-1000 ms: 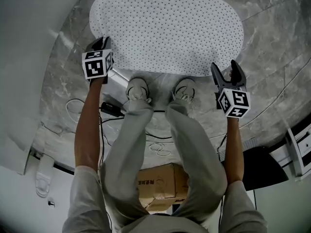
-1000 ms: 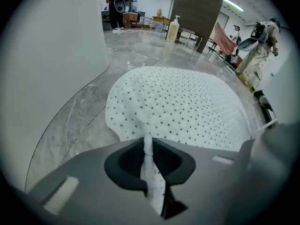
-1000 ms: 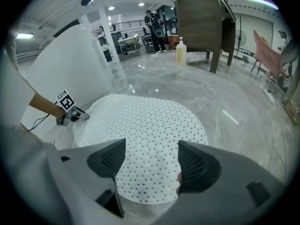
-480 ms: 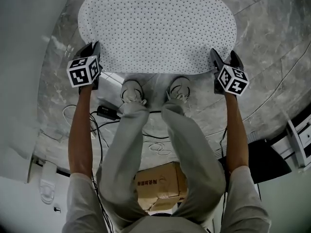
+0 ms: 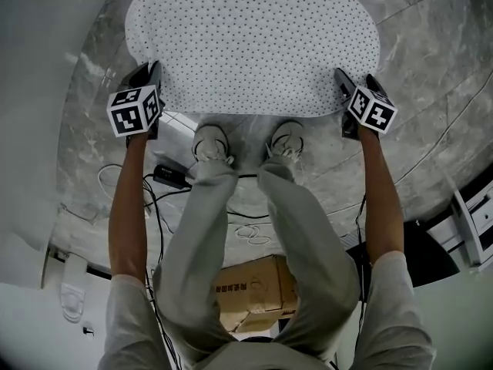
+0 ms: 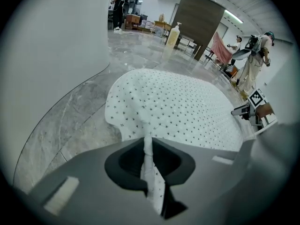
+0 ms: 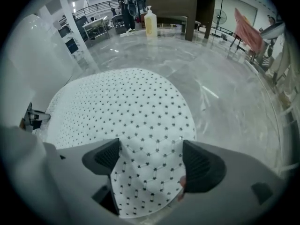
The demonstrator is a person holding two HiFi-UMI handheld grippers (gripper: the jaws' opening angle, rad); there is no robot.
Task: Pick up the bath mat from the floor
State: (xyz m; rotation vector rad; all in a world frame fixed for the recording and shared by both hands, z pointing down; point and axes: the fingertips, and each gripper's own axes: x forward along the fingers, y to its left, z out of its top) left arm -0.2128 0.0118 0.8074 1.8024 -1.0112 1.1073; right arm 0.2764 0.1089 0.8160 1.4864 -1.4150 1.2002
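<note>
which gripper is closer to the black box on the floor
Left. The left gripper, shut on the bath mat, is just beyond the black box; the right gripper, jaws just opening around the mat's edge, is past both shoes.

Bath mat (image 5: 254,41) on floor (image 5: 431,60) ahead of shoes (image 5: 212,141), left gripper (image 5: 148,74) at mat's near left edge, fold between fingers, right gripper (image 5: 356,85) at near right edge, fingers just opened wider, mat edge between them, box (image 5: 250,287) behind legs

Pale grey trousers (image 5: 202,237) and white sneakers (image 5: 212,142) are worn; left gripper (image 5: 145,74) and right gripper (image 5: 354,80) are topped by marker cubes (image 5: 133,111).
</note>
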